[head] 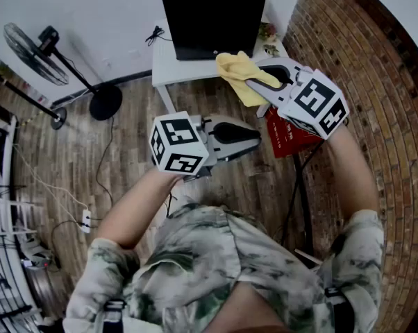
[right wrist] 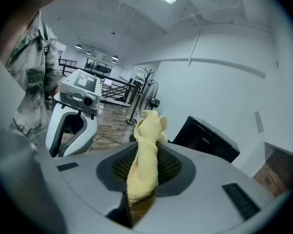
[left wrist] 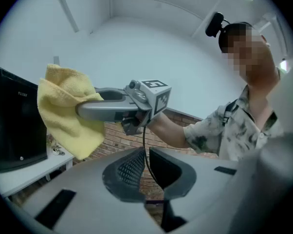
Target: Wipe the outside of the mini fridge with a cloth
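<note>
The right claw (head: 254, 75) in the head view pinched the yellow cloth (head: 237, 71) at one o'clock, near the black mini fridge (head: 212, 16) at twelve. In the left gripper view, the left claw (left wrist: 145, 172) stood nearly closed, empty. In the right gripper view, the jaws clamped the cloth, with the mini fridge at three o'clock.
</note>
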Tool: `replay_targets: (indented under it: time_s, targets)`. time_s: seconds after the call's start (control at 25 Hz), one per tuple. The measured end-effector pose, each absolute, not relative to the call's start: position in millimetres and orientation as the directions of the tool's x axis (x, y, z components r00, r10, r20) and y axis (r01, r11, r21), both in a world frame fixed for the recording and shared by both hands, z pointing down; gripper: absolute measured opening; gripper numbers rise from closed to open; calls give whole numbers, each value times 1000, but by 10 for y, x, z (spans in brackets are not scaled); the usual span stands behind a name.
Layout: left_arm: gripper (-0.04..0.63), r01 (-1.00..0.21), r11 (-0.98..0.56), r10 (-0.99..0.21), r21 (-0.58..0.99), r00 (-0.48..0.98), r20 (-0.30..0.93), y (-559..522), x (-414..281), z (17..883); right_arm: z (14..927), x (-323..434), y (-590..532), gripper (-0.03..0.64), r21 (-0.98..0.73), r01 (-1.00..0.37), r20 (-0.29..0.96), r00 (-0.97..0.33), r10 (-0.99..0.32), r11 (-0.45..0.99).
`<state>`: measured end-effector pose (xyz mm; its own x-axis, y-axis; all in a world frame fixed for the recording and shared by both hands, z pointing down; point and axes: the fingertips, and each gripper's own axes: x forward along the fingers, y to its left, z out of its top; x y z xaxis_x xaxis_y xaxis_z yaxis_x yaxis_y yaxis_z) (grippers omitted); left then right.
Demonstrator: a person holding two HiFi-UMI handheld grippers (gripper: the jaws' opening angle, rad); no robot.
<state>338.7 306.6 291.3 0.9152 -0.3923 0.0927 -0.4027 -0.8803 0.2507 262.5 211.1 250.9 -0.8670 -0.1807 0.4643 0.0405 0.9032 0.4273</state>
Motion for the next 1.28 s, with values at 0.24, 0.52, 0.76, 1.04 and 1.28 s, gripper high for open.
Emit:
replay_targets:
  time_s: [0.24,0.52,0.76,1.04,1.28]
  targets:
    - [58,-426,-872,-414,242,904,102,2908,3450,2907,2512,2644,1952,94,422,59,458,-875,-157,905]
    - [156,-414,-880,-407,233,910,82,2414,3100,2815,2328,2205,1398,95,424,48,433,-888,-156,905]
    - [166,-370,-899,-368,234,928,56,1712,2526,2670,1949,1557,583,97,484,13,406,-889,-211,875]
    - [166,-344,-914,-340,217,939,53,955,1743,2460,1493,540,-490,97,559,-28,370,-886,-279,828]
    - [166,-326,-920,-321,219,945,57,583,1211,2441,1359,-231,-1105,98,587,-58,355,-878,-321,807]
